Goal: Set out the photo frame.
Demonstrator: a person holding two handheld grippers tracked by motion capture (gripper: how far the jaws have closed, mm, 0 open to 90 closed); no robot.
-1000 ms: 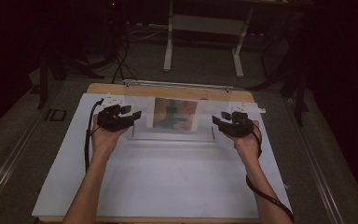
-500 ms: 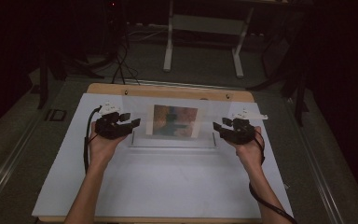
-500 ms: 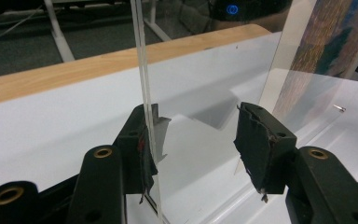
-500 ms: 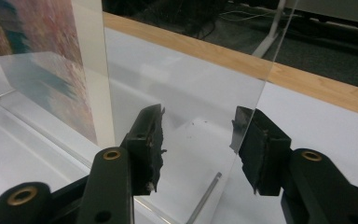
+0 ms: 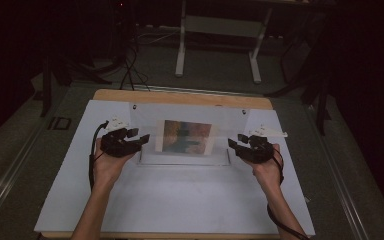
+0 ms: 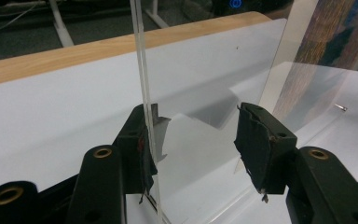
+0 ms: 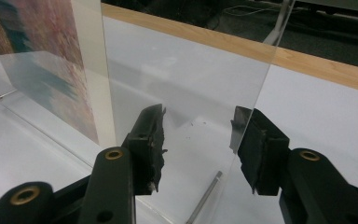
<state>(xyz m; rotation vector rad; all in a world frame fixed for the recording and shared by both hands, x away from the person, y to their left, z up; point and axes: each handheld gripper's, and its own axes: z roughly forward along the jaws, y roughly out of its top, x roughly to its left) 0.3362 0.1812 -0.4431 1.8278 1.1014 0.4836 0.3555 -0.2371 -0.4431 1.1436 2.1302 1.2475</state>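
A clear acrylic frame [image 5: 230, 120] stands upright on the white mat [image 5: 180, 200], with a colourful picture [image 5: 186, 137] in its middle. My left gripper [image 5: 140, 136] is at the frame's left edge. In the left gripper view its jaws [image 6: 196, 135] stand wide apart, and the panel's edge [image 6: 144, 93] runs right beside the left pad [image 6: 144, 154]. My right gripper [image 5: 236, 141] is at the frame's right edge. Its jaws [image 7: 198, 135] are also wide apart, seen through the clear panel [image 7: 186, 70], whose edge passes in front of the right pad [image 7: 247, 140].
The mat covers a wooden table [image 5: 180, 97]. Small metal pins lie on the mat near the frame's base [image 7: 204, 196] [image 7: 0, 96] [image 6: 340, 107]. A white desk frame [image 5: 217, 45] and cables stand on the dark floor beyond the table.
Both grippers have come a little toward the near side of the table. The framed picture between them now shows lower in the high view too.
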